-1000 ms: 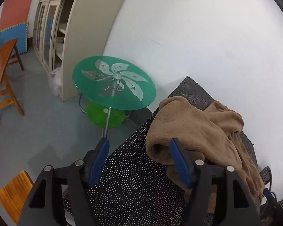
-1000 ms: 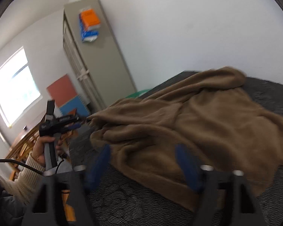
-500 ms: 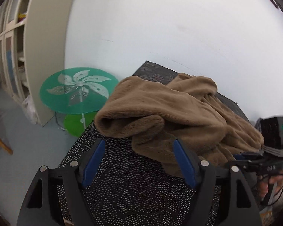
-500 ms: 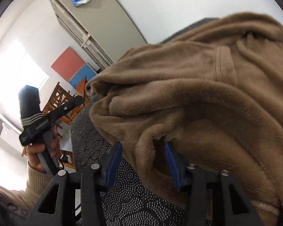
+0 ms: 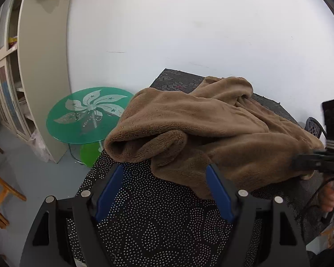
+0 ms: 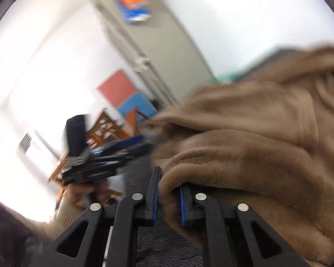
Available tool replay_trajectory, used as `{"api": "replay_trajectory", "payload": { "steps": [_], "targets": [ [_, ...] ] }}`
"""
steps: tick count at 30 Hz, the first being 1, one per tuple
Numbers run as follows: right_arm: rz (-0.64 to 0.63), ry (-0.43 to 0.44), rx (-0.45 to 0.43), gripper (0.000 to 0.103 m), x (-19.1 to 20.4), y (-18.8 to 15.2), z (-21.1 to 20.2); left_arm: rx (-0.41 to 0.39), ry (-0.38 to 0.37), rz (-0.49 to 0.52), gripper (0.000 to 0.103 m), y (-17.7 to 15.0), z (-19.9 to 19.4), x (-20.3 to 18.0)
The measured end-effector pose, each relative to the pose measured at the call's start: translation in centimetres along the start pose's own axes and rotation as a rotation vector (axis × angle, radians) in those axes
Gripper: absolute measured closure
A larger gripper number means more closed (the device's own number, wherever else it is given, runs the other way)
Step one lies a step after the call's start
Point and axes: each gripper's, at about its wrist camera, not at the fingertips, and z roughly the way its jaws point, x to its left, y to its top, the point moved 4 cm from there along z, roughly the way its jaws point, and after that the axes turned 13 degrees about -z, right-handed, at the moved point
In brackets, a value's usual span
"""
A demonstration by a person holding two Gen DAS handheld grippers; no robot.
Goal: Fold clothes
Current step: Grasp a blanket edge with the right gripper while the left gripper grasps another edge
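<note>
Gripping now: the right tongs (image 6: pixel 168 197) have just been closing and are pinched on a thick fold of the brown fleece garment (image 6: pixel 256 155) at its near edge.
Right tongs' pose: angled gently downward over the dark patterned surface (image 6: pixel 140 173), blue pads squeezing the plush cloth from both sides; the view from them is smeared with motion.
Left tongs (image 5: pixel 164 187): spread wide and have just been opening a little further; nothing pressed between the pads, which sit low over the dotted surface (image 5: pixel 167 222).
Left tongs' pose: tilted down toward the garment (image 5: pixel 211 133), the right pad just at the cloth's near hem at about 3 o'clock from the gap; I cannot tell whether it touches.
Garment: heaped and crumpled across the far half of the surface, a rolled sleeve-like opening facing 9 o'clock.
Right hand (image 5: pixel 329 197): seen from the left camera at 3 o'clock, fingers curled round the tool's grip.
Left hand (image 6: pixel 82 194): seen blurred from the right camera at 9 o'clock, in a cream ribbed cuff.
Beyond: green glass table (image 5: pixel 86 115) at 10 o'clock of the heap, beige cabinet (image 5: pixel 44 66) behind it.
</note>
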Motion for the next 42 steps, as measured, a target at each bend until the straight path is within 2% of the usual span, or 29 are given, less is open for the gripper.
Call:
{"api": "replay_trajectory", "payload": {
  "steps": [3, 7, 11, 14, 21, 23, 24, 25, 26, 29, 31, 32, 33, 35, 38, 42],
  "targets": [
    [-0.119, 0.008, 0.019, 0.088, 2.5, -0.5, -0.7, 0.007, -0.033, 0.094, 0.023, -0.6, -0.7, -0.9],
    [-0.111, 0.011, 0.061, 0.088, 2.3, -1.7, -0.2, 0.023, -0.069, 0.335, 0.023, -2.1, -1.9, -3.4],
    [-0.086, 0.0, 0.019, 0.088, 1.7, -0.6, -0.1, 0.025, -0.107, 0.578, 0.023, -4.3, -2.7, -6.6],
    [-0.085, -0.008, -0.029, 0.088, 1.5, 0.6, 0.0, 0.005, -0.085, 0.712, 0.023, -5.3, -2.2, -8.4],
    [-0.065, -0.018, -0.071, 0.088, 1.1, 2.0, -1.0, -0.057, -0.02, 0.857, 0.023, -5.3, 0.8, -11.1],
    [-0.061, -0.021, -0.076, 0.088, 1.0, 2.1, -1.4, -0.051, -0.015, 0.843, 0.026, -4.8, 1.5, -11.5],
    [-0.059, -0.023, -0.078, 0.088, 1.0, 2.1, -1.6, -0.04, -0.012, 0.828, 0.045, -4.6, 1.8, -11.5],
    [-0.057, -0.024, -0.081, 0.088, 1.0, 2.1, -1.9, -0.019, -0.008, 0.807, 0.074, -4.3, 2.2, -11.5],
    [-0.051, -0.024, -0.085, 0.087, 0.9, 2.0, -2.2, -0.003, 0.0, 0.782, 0.083, -4.0, 2.6, -11.4],
    [-0.016, -0.029, -0.103, 0.087, 0.3, 1.9, -3.1, 0.003, 0.042, 0.683, 0.089, -2.8, 3.2, -10.4],
    [0.005, -0.065, -0.112, 0.086, -0.4, 1.8, -3.8, -0.043, 0.072, 0.6, 0.09, -1.5, 2.5, -9.5],
    [0.014, -0.09, -0.116, 0.08, -0.9, 1.7, -4.2, -0.072, 0.077, 0.541, 0.09, -0.6, 1.8, -8.9],
    [0.019, -0.117, -0.121, 0.062, -1.2, 1.6, -4.8, -0.096, 0.079, 0.487, 0.09, 0.3, 1.3, -8.3],
    [0.004, -0.182, -0.147, 0.034, -1.6, 1.3, -6.8, -0.131, 0.067, 0.402, 0.09, 1.7, 0.4, -7.5],
    [-0.063, -0.369, -0.137, 0.034, -1.9, 0.3, -10.4, -0.177, 0.057, 0.33, 0.09, 3.2, -0.4, -7.2],
    [-0.165, -0.672, -0.04, 0.034, -2.6, -2.2, -15.1, -0.244, 0.034, 0.268, 0.09, 5.3, -1.6, -7.5]
  ]
}}
